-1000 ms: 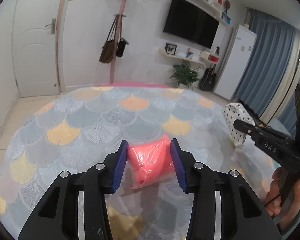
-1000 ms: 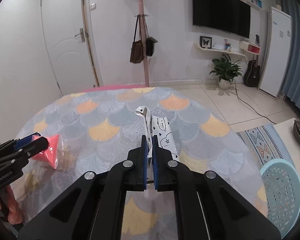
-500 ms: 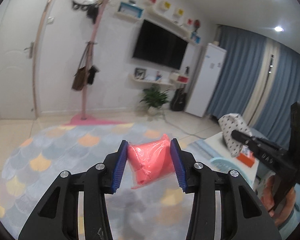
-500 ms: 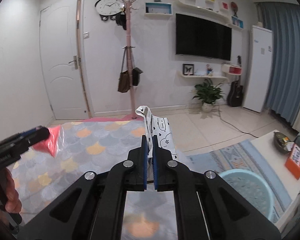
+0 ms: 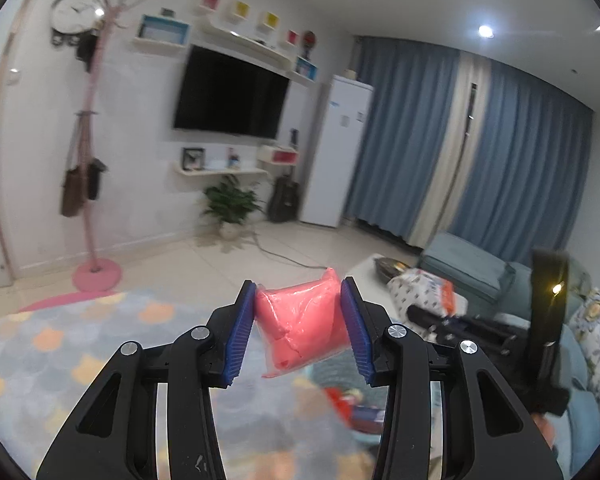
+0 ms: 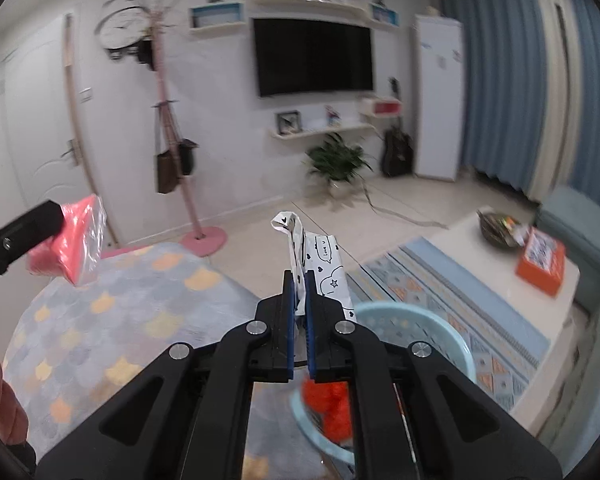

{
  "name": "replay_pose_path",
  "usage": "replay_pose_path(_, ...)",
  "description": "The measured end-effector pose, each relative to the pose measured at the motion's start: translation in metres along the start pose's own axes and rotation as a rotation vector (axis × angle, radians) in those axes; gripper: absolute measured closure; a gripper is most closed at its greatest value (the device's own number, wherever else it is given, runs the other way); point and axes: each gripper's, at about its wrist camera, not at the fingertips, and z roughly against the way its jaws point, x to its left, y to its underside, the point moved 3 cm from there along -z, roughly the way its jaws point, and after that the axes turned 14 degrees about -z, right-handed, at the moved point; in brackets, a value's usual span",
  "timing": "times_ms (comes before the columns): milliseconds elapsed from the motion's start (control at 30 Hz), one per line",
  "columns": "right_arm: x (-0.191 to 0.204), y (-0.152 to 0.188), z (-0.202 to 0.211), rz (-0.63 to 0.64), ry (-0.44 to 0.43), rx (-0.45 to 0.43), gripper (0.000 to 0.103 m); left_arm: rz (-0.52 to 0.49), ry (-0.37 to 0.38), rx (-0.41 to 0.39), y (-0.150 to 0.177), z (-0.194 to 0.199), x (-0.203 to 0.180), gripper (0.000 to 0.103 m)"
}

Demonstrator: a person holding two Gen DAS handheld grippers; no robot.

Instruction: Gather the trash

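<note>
My left gripper [image 5: 299, 328] is shut on a pink plastic bag [image 5: 302, 326] and holds it in the air above the rug. The pink bag also shows at the left of the right wrist view [image 6: 74, 246]. My right gripper [image 6: 300, 312] is shut on a white wrapper with black doodles [image 6: 320, 264], held over a light blue basket [image 6: 452, 344]. The basket holds something orange-red [image 6: 328, 404]. In the left wrist view the white wrapper [image 5: 424, 292] and the right gripper [image 5: 460, 326] show at the right.
A round scale-pattern rug [image 6: 112, 320] covers the floor at the left. A striped mat [image 6: 460, 292] and a low white table [image 6: 512, 276] with an orange box [image 6: 542, 266] stand to the right. A blue sofa [image 5: 464, 266] and a pink coat stand [image 6: 202, 236] are further off.
Both grippers have lifted and swung right with their loads. The view has gone from the rug to the room, and the blue basket has come under the right gripper.
</note>
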Motion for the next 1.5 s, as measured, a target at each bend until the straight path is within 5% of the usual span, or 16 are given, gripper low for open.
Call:
replay_pose_path(400, -0.115, 0.032, -0.075, -0.290, 0.122, 0.260, 0.100, 0.016, 0.137, 0.152, 0.016, -0.109, -0.053, 0.061)
replay_pose_path(800, -0.158, 0.070, -0.100, -0.379, 0.130, 0.388, 0.098, 0.094, 0.220, 0.295, 0.056, -0.174, -0.073, 0.061)
replay_pose_path(900, -0.160, 0.074, -0.098, -0.384, 0.133, 0.397, 0.096, 0.130, 0.243, 0.331, 0.066, -0.187, -0.073, 0.041)
replay_pose_path(933, -0.161, 0.075, -0.098, -0.392, 0.124, 0.403, 0.094, 0.131, 0.243, 0.337, 0.070, -0.188, -0.073, 0.032)
replay_pose_path(1067, -0.165, 0.078, -0.093, -0.419, 0.116, 0.401, 0.078, 0.120, 0.264, 0.359, 0.081, -0.187, -0.074, 0.030)
replay_pose_path(1133, -0.166, 0.077, -0.090, -0.432, 0.116, 0.394, 0.053, 0.125, 0.270, 0.362, 0.083, -0.183, -0.072, 0.029)
replay_pose_path(1167, -0.165, 0.077, -0.087, -0.440, 0.113, 0.382, 0.049, 0.120, 0.268, 0.357, 0.082, -0.180, -0.071, 0.028)
replay_pose_path(1500, -0.122, 0.059, -0.040, -0.356, 0.050, 0.292, 0.035, 0.119, 0.241, 0.280, 0.068, -0.117, -0.048, 0.023)
